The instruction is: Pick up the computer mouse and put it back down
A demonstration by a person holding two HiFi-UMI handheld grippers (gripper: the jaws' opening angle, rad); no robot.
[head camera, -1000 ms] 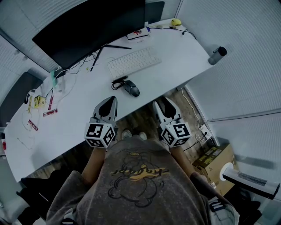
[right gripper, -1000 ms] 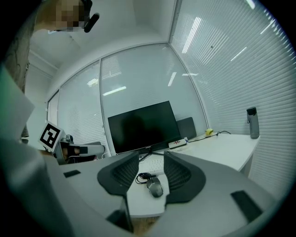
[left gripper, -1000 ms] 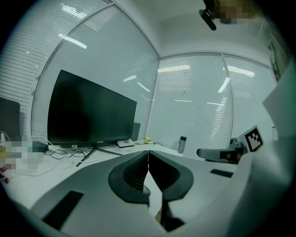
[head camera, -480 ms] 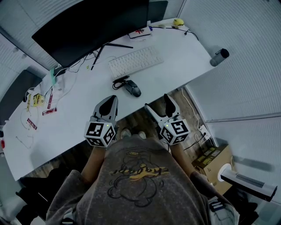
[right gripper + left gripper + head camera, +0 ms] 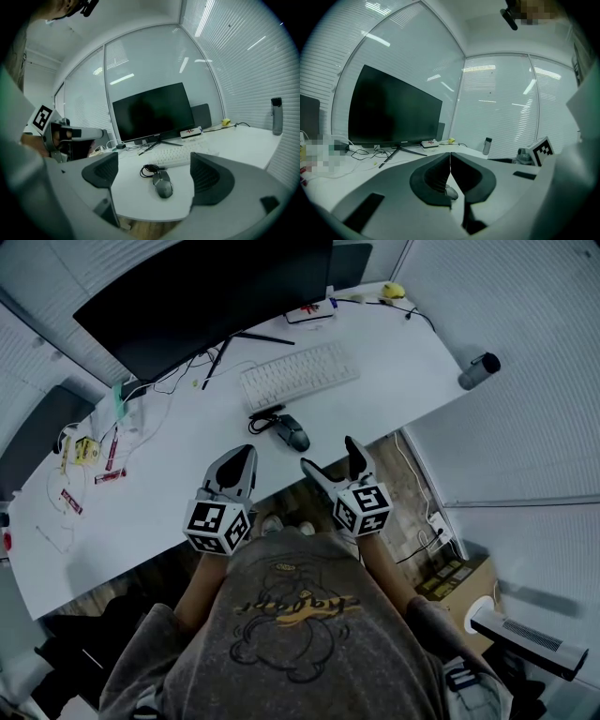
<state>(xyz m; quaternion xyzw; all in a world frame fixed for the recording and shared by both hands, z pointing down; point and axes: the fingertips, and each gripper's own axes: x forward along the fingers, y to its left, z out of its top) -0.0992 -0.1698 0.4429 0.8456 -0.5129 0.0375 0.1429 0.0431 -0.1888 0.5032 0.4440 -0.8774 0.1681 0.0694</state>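
The dark computer mouse (image 5: 292,433) lies on the white desk (image 5: 169,474) near its front edge, with its cable coiled just behind it. In the right gripper view the mouse (image 5: 163,184) sits ahead of the tips, framed by the two jaws and touched by neither. My right gripper (image 5: 330,456) hovers at the desk's edge; its jaws have just been opening, stand wide, and hold nothing. My left gripper (image 5: 242,457) hangs over the desk edge left of the mouse, its jaws (image 5: 450,164) pressed together and empty.
A white keyboard (image 5: 298,374) lies behind the mouse, and a large black monitor (image 5: 206,296) stands behind that. A grey bottle (image 5: 478,371) stands at the desk's right corner. Cables and small packets litter the left side (image 5: 94,460). Wooden floor shows below the desk edge.
The right gripper's jaws have gone from nearly shut to wide apart, and it has moved forward and left toward the mouse. The left gripper has stayed put.
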